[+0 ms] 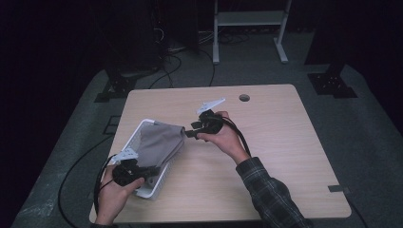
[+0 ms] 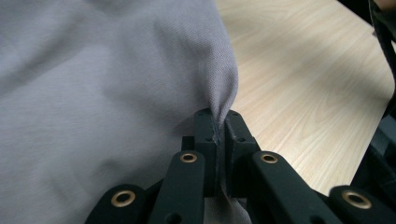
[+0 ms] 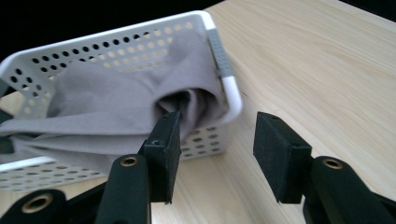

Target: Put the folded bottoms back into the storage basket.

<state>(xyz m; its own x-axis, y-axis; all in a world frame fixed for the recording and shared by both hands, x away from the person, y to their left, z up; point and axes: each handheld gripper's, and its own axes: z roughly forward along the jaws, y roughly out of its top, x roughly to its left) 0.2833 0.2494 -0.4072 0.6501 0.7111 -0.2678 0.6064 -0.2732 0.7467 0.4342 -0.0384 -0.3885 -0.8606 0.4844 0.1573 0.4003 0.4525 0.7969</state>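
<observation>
A grey cloth [image 1: 159, 142] lies in a white perforated basket [image 1: 155, 188] on the left part of the wooden table [image 1: 275, 142], draped over its rim. In the left gripper view, my left gripper [image 2: 220, 135] is shut on a pinched fold of the grey cloth [image 2: 102, 93]; in the high view, the left gripper [image 1: 152, 172] sits at the basket's near end. My right gripper [image 1: 187, 134] stands open just right of the basket's far corner. In the right gripper view, the right gripper [image 3: 217, 135] has nothing between its pads, and the basket [image 3: 140, 42] and cloth [image 3: 116, 102] lie just ahead.
The table has a round hole [image 1: 244, 98] near its far edge and a strip of tape [image 1: 338, 188] at its right edge. A white metal stand [image 1: 249, 19] and black cables [image 1: 166, 71] are on the floor behind the table.
</observation>
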